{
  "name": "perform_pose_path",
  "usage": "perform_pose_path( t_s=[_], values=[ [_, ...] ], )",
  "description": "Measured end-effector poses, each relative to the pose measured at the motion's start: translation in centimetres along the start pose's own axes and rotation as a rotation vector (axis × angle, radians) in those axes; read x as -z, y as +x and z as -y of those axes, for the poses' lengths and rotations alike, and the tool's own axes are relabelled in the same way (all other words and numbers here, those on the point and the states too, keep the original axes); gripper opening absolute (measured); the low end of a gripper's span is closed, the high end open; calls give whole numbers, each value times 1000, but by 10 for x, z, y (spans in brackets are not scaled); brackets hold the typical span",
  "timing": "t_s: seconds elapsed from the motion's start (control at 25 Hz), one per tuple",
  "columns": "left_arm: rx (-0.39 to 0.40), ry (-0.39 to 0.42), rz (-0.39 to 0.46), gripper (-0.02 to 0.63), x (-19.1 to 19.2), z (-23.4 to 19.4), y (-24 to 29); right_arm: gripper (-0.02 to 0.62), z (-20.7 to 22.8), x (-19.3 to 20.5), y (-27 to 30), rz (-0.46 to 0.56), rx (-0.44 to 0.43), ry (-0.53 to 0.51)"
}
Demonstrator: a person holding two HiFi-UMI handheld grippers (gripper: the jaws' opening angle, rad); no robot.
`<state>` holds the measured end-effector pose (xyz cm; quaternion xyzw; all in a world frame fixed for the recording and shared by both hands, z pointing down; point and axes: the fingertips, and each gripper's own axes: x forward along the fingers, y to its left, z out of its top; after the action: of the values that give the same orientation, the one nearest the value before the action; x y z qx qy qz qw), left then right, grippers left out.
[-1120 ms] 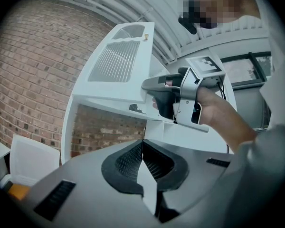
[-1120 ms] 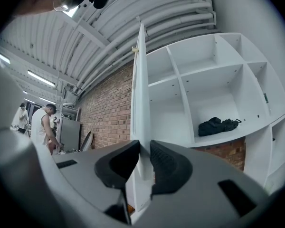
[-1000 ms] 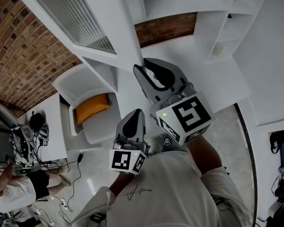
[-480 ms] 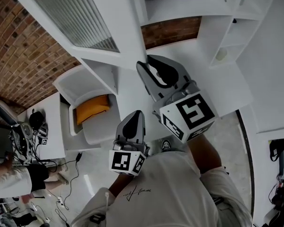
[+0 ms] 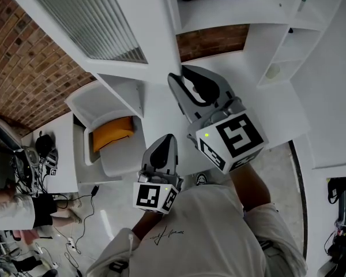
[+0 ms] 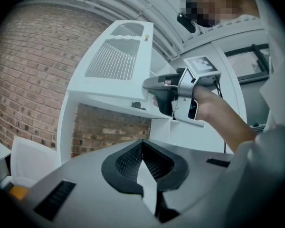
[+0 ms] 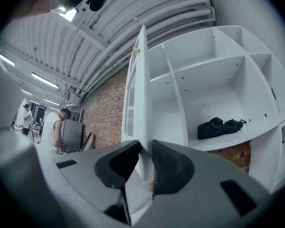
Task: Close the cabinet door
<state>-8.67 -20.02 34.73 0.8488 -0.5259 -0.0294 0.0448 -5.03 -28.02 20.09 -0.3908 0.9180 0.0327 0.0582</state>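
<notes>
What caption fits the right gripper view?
The right gripper clamps the thin edge of the open white cabinet door.

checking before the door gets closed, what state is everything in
cabinet door: open, swung wide
right tongs: shut on the cabinet door's edge
left tongs: shut, empty
black bag: lying on an open shelf

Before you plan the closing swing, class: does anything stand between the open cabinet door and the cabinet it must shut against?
Nothing visible does. The right gripper is clamped on the cabinet door at its edge, and the black bag lies back on its shelf, not jutting past the front.
</notes>
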Motion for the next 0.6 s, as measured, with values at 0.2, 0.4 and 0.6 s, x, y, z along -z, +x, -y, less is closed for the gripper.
perform_pose_path(
  t_s=[0.2,0.4,0.6],
  values=[
    [-8,5,3,15,-2,1,7,81,7,-2,5,0,-12,-8],
    [-23,12,13,15,-5,0,12,83,15,-1,10,4,-17,-3],
    [-41,20,6,15,-2,-2,14,86,21,1,11,-5,-13,2]
  ],
)
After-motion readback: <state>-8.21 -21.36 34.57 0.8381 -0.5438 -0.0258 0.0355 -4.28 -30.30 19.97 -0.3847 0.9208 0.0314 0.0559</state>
